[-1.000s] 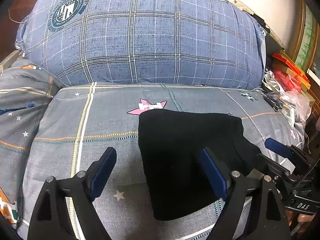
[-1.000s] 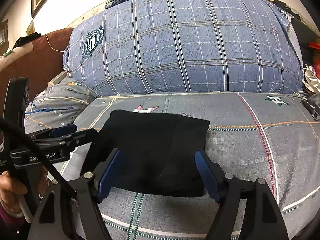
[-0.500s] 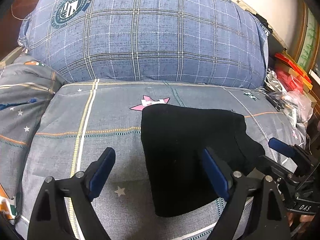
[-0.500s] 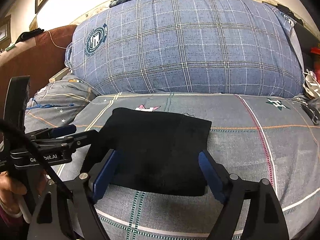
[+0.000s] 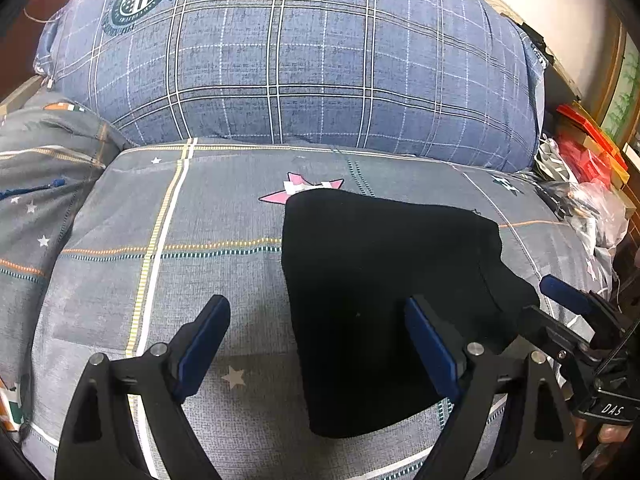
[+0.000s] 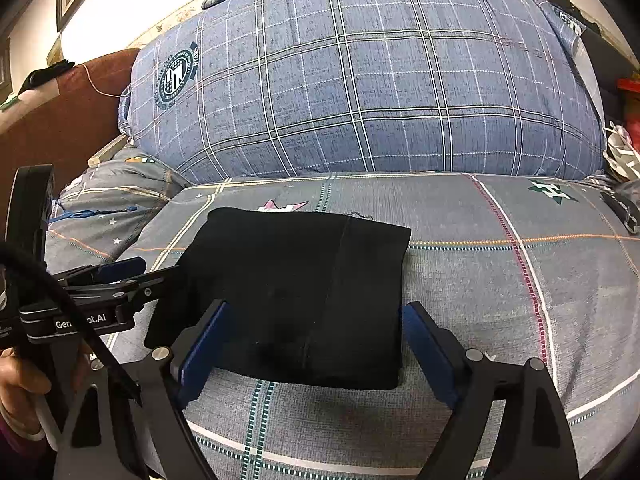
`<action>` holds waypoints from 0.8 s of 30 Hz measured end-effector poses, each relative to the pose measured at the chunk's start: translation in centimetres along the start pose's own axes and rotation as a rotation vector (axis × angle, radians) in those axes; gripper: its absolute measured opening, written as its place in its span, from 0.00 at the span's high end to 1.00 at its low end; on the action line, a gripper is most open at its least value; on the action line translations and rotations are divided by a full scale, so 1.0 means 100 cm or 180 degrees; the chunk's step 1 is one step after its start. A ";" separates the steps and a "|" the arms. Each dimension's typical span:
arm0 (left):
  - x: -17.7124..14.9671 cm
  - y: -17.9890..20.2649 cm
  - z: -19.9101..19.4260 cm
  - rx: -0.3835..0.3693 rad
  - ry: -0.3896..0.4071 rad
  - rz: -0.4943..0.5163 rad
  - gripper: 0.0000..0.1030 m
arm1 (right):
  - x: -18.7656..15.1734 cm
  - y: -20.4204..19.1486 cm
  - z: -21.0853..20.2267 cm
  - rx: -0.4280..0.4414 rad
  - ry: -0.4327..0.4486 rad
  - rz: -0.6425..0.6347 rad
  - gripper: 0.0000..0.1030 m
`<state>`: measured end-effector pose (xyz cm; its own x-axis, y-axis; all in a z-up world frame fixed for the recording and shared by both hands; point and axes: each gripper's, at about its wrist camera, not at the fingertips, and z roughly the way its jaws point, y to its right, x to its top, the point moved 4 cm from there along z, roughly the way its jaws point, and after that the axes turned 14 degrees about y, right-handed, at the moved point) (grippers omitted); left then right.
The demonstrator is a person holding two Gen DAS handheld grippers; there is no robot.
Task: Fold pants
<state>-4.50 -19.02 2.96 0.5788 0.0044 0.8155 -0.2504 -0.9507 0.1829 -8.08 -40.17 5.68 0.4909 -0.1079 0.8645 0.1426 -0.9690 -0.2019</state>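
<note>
Already the black pants (image 6: pixel 304 292) lie folded at frame center on the grey bedspread (image 6: pixel 500 292); the right gripper (image 6: pixel 316 344) straddles their near edge, spread wide and empty, while the left gripper (image 5: pixel 316 344), equally spread, sits left of them.

Soft, even indoor light reached my cameras; shadows stayed faint. The folded black fabric pants (image 6: pixel 304 292) showed almost no detail. Fisheye bending and dark vignetting marked the corners.
</note>
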 end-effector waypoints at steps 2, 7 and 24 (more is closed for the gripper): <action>-0.001 -0.002 0.000 0.0008 0.0000 -0.0005 0.15 | -0.001 0.000 0.002 0.0009 -0.0014 0.0006 0.11; -0.002 -0.007 0.002 0.0033 -0.0004 -0.0040 0.15 | -0.003 0.002 0.006 -0.0005 -0.0040 -0.0018 0.10; -0.007 -0.010 0.012 -0.0214 -0.0154 -0.0325 0.09 | -0.008 0.029 0.022 -0.0132 -0.0169 0.0135 0.09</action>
<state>-3.72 -18.41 1.55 0.6403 0.0838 0.7635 -0.2386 -0.9231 0.3014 -6.14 -42.39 3.41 0.5409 -0.1381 0.8297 0.0856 -0.9723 -0.2177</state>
